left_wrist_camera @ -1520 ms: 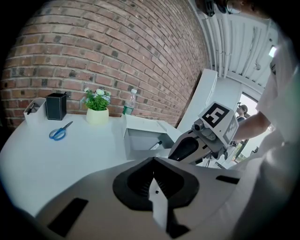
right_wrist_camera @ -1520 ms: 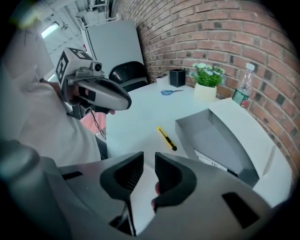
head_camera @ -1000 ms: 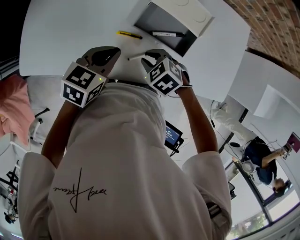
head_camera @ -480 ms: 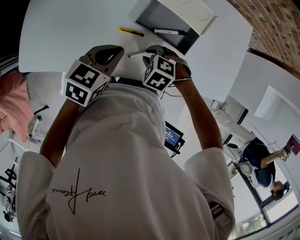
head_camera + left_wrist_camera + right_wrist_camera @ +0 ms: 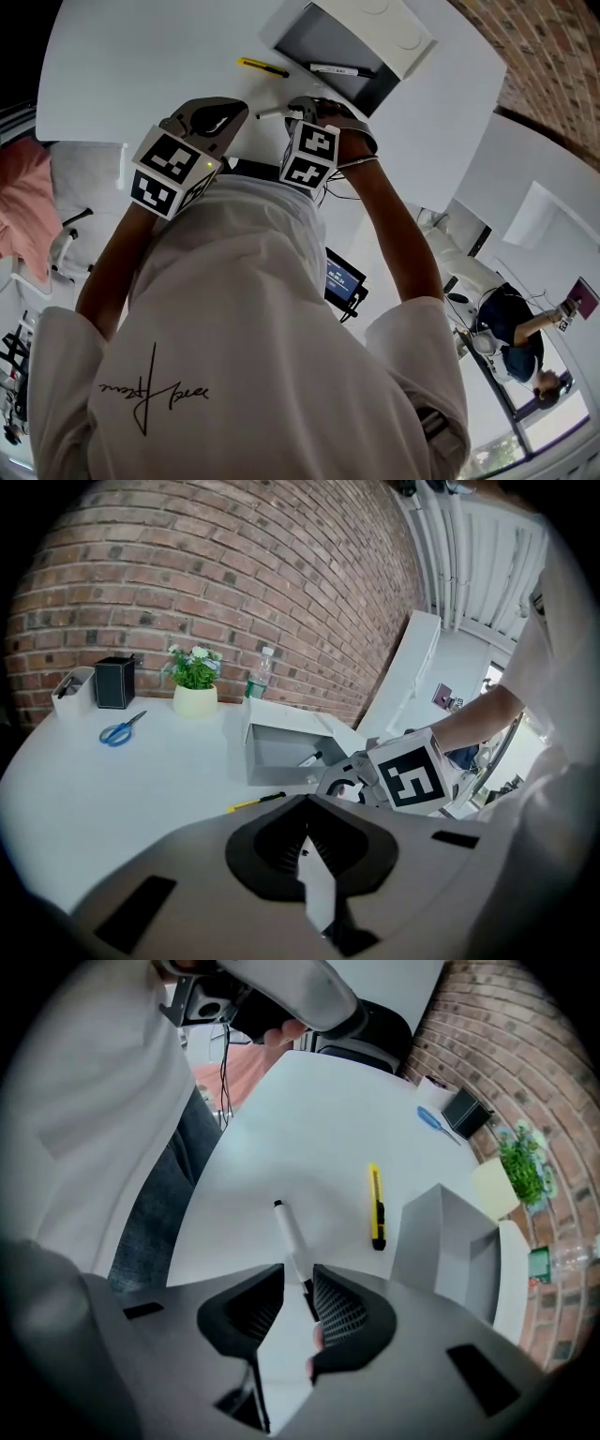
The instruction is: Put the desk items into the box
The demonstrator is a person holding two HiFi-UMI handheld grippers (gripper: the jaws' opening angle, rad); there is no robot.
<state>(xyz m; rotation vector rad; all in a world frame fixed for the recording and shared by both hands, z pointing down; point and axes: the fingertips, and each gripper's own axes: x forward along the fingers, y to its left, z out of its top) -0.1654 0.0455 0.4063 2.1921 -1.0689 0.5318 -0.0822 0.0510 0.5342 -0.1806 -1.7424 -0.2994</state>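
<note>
A white marker (image 5: 290,1232) lies on the white desk (image 5: 141,66), its dark end between the jaws of my right gripper (image 5: 298,1281), which points steeply down over it and stands open. In the head view the marker (image 5: 270,113) sticks out to the left of the right gripper (image 5: 306,110). My left gripper (image 5: 306,810) is shut and empty, hovering just left of the marker (image 5: 234,106). A yellow cutter (image 5: 376,1206) lies farther back. The open grey box (image 5: 342,45) holds a marker (image 5: 336,69).
Blue scissors (image 5: 120,731), a black pen holder (image 5: 114,682), a potted plant (image 5: 195,691) and a bottle (image 5: 260,675) stand along the brick wall. The desk's near edge runs just under both grippers, against my body.
My right gripper has rolled and sunk toward the desk, down over the white marker. The left gripper has kept its place.
</note>
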